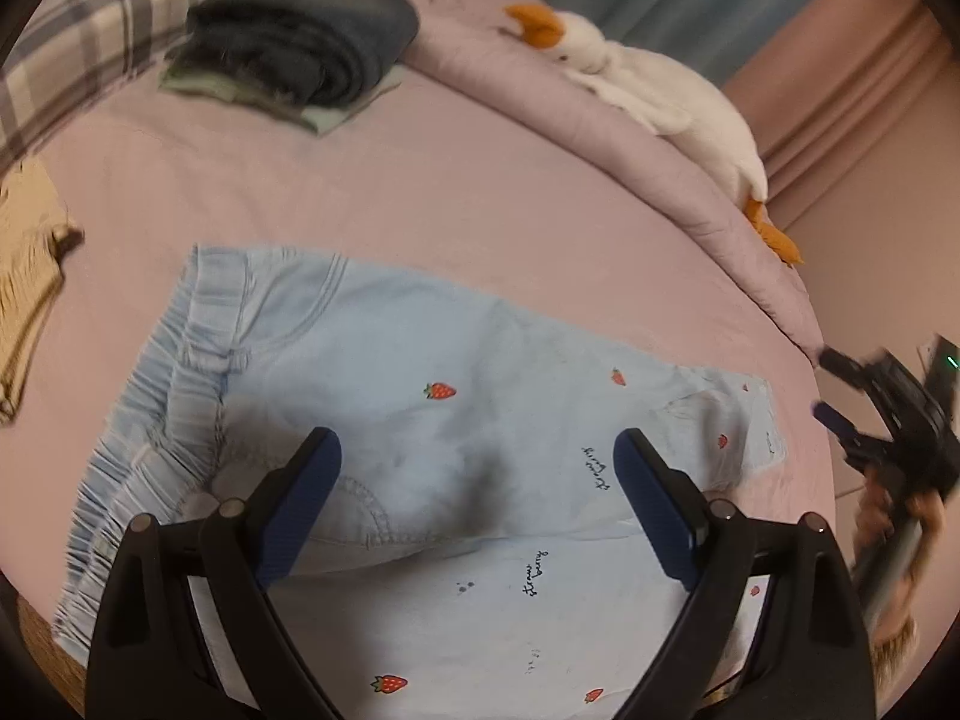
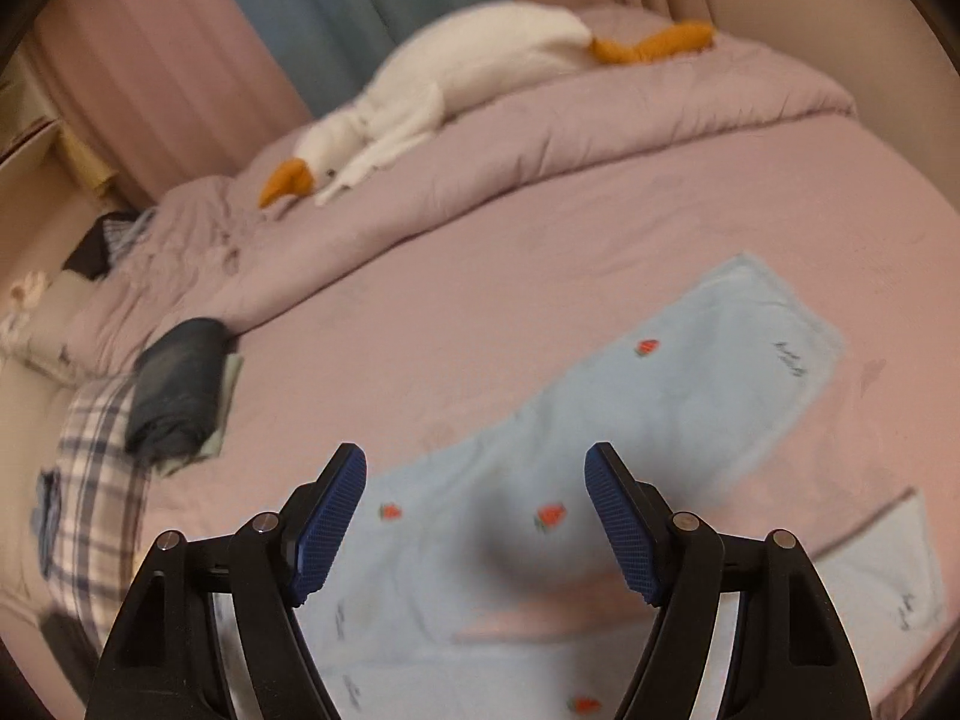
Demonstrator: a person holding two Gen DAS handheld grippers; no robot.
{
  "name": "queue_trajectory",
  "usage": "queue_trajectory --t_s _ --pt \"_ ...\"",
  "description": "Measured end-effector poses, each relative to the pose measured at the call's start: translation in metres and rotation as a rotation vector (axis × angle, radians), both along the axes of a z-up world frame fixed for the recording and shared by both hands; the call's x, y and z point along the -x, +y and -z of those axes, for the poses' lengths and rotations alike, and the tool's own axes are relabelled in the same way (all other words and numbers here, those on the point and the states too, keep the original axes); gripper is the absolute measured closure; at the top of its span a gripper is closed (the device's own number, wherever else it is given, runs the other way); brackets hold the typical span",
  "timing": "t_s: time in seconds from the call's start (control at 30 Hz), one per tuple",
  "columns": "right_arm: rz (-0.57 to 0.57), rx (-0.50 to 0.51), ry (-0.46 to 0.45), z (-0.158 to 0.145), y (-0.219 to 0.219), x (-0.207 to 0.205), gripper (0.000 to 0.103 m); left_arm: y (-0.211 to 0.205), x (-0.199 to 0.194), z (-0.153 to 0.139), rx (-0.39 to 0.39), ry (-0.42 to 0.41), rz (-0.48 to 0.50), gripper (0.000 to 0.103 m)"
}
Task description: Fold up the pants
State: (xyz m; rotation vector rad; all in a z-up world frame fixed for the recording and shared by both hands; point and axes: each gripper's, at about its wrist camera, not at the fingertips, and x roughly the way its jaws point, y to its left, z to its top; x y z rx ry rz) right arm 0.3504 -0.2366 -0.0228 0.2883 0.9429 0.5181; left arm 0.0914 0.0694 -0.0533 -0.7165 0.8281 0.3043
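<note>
Light blue pants [image 1: 420, 372] with a strawberry print lie spread flat on the pink bed sheet, elastic waistband [image 1: 150, 420] at the left. My left gripper [image 1: 477, 456] is open and empty, hovering over the seat of the pants. In the right wrist view the pants [image 2: 690, 384] stretch away to the right, with both legs showing. My right gripper [image 2: 474, 480] is open and empty above the legs. It also shows in the left wrist view [image 1: 840, 384] at the far right, blurred, off the bed's edge.
A folded dark garment [image 1: 300, 36] on a pale green one lies at the back left. A white plush goose [image 1: 648, 84] rests on the rolled pink duvet. A plaid pillow [image 1: 72, 48] and a tan garment [image 1: 24, 276] sit at the left.
</note>
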Motion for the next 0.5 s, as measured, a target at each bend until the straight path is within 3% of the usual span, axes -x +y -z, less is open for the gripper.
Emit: queue_trajectory --t_s 0.17,0.27,0.33,0.4,0.5 --pt "0.055 0.063 0.145 0.04 0.034 -0.058 0.028 0.003 -0.001 0.014 0.009 0.041 -0.005 0.01" --pt "0.106 0.134 0.242 0.072 0.047 -0.089 0.04 0.005 -0.002 0.022 0.024 0.065 -0.005 0.01" --pt "0.158 0.192 0.301 0.094 0.05 -0.107 0.04 0.006 -0.002 0.026 0.034 0.077 -0.01 0.01" --pt "0.22 0.242 0.338 0.114 0.047 -0.117 0.04 0.006 -0.002 0.03 0.042 0.087 -0.013 0.01" --pt "0.255 0.239 0.329 0.121 0.044 -0.119 0.042 0.007 -0.003 0.033 0.045 0.102 -0.016 0.01"
